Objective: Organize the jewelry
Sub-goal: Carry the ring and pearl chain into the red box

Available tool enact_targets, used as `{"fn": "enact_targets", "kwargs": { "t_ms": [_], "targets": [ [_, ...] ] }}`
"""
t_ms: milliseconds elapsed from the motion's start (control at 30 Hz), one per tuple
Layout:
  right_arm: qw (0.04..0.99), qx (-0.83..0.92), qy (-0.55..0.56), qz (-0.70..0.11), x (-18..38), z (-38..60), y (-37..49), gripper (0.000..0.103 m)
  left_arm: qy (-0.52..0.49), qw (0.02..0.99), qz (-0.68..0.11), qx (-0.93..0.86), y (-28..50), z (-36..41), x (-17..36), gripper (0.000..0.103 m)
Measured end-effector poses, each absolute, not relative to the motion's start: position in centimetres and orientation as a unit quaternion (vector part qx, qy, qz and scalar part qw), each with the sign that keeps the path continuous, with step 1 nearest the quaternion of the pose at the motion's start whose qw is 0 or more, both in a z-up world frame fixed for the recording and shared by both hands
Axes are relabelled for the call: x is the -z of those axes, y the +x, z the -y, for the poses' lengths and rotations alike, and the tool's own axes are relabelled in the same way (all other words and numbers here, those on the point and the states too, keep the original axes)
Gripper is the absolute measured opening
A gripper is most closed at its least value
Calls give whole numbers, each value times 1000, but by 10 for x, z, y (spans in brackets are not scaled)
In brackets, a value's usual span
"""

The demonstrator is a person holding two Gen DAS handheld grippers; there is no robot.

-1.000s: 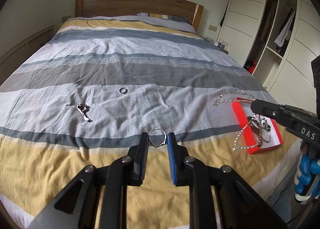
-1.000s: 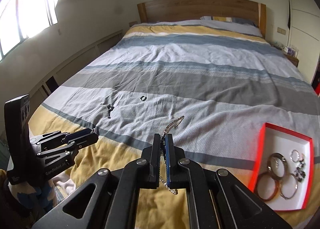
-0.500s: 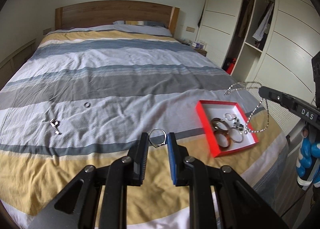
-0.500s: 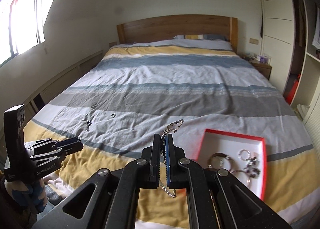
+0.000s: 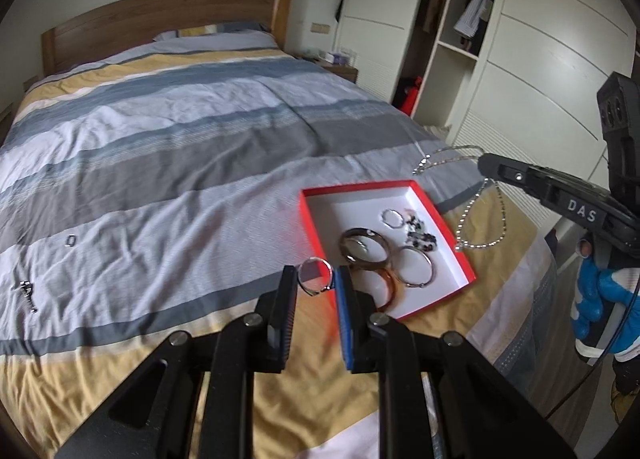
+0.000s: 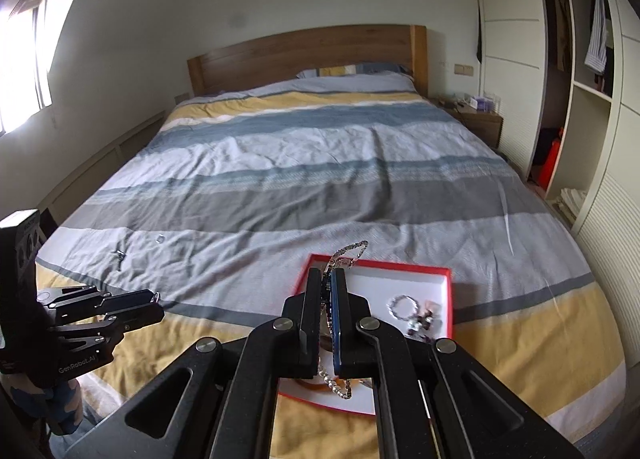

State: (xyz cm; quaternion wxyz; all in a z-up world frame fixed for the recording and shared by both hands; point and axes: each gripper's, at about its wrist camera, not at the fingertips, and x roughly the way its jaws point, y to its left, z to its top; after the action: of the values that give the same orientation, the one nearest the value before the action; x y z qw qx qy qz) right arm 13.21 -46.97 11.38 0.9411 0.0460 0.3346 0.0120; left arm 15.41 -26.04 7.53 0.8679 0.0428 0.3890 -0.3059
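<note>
Mostly done: several bangles sit in the red box (image 5: pixel 432 203), just ahead-right of the left gripper (image 5: pixel 316 283), whose jaws pinch a ring (image 5: pixel 316 277). Right gripper (image 6: pixel 328 279) is clamped on a chain (image 6: pixel 347 251) above the box. Small ring (image 5: pixel 71 240) & charm (image 5: pixel 29 295), far left of jaws, left on the bed (image 5: pixel 160 163).

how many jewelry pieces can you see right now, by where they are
held in a hand-held gripper: 2, a ring and a chain necklace
in the red tray: about 5
loose on the bedspread: 2
total: about 9

Both wrist views face the headboard (image 5: pixel 160 19), sharing the tray (image 6: pixel 400 267).
</note>
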Motion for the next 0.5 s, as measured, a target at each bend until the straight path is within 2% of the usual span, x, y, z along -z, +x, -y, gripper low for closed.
{"fn": "enact_targets", "kwargs": {
  "t_ms": [500],
  "targets": [
    [904,-7,66,-422,-6,532,153,5,104,814,-447,357,174,368,0,17]
  ]
}}
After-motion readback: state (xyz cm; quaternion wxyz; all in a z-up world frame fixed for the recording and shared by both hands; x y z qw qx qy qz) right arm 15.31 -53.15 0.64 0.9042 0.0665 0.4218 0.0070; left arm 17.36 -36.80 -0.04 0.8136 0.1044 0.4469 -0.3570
